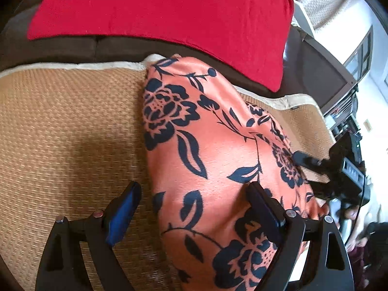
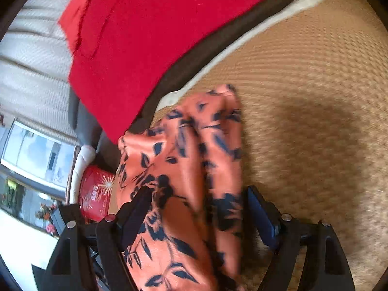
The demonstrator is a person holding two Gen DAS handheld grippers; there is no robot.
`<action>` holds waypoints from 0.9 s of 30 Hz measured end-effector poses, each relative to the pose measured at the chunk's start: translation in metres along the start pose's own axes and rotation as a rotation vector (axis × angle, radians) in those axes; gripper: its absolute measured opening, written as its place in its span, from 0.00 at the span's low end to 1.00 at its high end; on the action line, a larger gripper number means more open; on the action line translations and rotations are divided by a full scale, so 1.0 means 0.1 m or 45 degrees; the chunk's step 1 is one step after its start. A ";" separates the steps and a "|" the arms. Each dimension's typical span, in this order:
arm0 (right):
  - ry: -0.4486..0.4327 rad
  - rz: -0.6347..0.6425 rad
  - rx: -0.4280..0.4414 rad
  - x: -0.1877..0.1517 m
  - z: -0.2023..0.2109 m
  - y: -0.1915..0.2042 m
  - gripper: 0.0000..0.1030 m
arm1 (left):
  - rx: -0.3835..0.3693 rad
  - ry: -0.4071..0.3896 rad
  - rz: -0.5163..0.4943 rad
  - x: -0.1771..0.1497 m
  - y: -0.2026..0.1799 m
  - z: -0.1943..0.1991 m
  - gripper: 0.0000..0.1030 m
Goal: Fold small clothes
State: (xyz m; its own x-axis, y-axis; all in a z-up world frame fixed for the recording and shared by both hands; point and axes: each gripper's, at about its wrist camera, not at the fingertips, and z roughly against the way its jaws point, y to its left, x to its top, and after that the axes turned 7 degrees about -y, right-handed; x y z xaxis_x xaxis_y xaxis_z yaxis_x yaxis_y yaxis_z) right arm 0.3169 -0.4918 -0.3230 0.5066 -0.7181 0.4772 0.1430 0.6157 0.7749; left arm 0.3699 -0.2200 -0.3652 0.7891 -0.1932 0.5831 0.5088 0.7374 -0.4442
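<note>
An orange garment with a dark blue flower print (image 1: 218, 150) lies folded on a woven tan mat (image 1: 60, 133). My left gripper (image 1: 194, 194) is open, held over the garment's left edge, one finger over the mat and one over the cloth. The right gripper (image 1: 312, 162) shows at the garment's right edge in the left wrist view. In the right wrist view the garment (image 2: 179, 169) lies bunched in folds between the open fingers of my right gripper (image 2: 197, 195). The cloth there is blurred.
A red cushion (image 1: 169, 17) leans on the dark brown sofa back (image 1: 72, 48) behind the mat (image 2: 303, 97). A red patterned tin (image 2: 95, 196) sits left of the garment. A window (image 2: 34, 150) and furniture lie beyond the sofa's end.
</note>
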 end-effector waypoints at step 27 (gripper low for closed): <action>-0.177 0.380 0.101 -0.64 -0.05 1.58 0.34 | -0.001 -0.314 -0.069 0.18 0.16 1.21 0.41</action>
State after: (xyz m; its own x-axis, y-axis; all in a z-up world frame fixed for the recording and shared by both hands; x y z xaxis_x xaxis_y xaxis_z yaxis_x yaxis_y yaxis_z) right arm 0.3110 -0.3467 -0.2327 0.3947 -0.5507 0.7355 -0.0633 0.7823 0.6197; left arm 0.3505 -0.1334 -0.2793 0.6527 -0.0688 0.7545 0.5484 0.7300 -0.4079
